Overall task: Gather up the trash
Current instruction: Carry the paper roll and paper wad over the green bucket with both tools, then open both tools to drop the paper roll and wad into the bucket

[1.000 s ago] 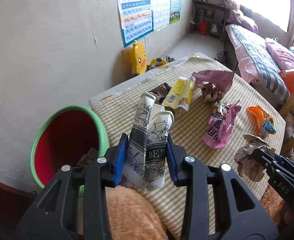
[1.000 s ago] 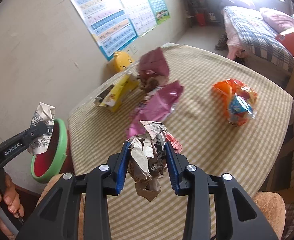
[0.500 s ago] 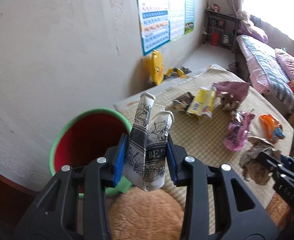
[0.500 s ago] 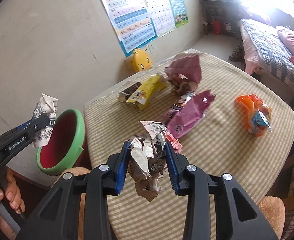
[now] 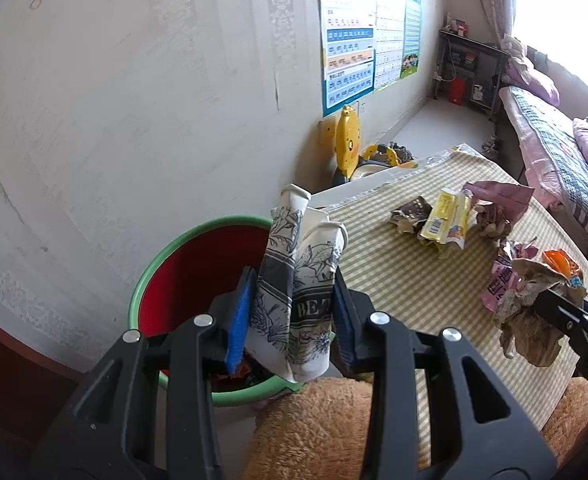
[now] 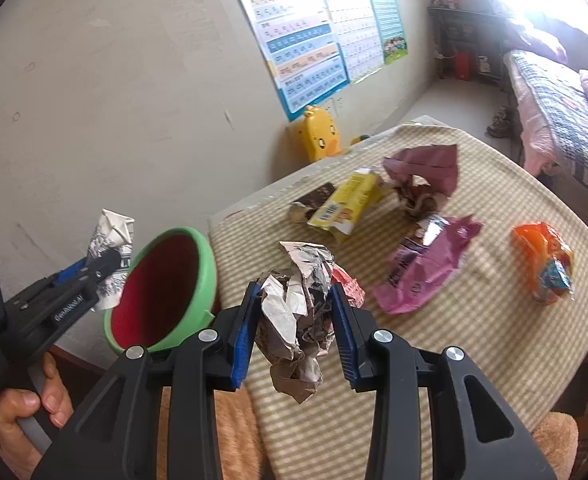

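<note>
Left gripper point(image 5: 292, 316) is clamped on a crushed paper cup point(image 5: 298, 292) with a floral print, blue pads pressing both its sides, cup upright between the jaws. Just behind and below its fingertips sits the bin point(image 5: 162, 280), green rim, red inside, some trash already in the bottom; the cup overlaps the bin's right rim in the left wrist view. A person's hand point(image 6: 26, 408) grips the left tool's handle, low at the left of the right wrist view. Right gripper point(image 6: 294, 328) is pinching a crumpled paper wad point(image 6: 298, 312), wad hanging below the pads, over the near edge of the checked tablecloth point(image 6: 434, 340); the bin is just to its left. Ahead of the right gripper: yellow carton point(image 6: 344, 204) with a dark wrapper point(image 6: 308, 204) touching its left side, purple bag point(image 6: 426, 168) farther back, pink wrapper point(image 6: 426, 268) ahead-right and near, orange packet point(image 6: 546, 264) far right, well apart from the rest.
</note>
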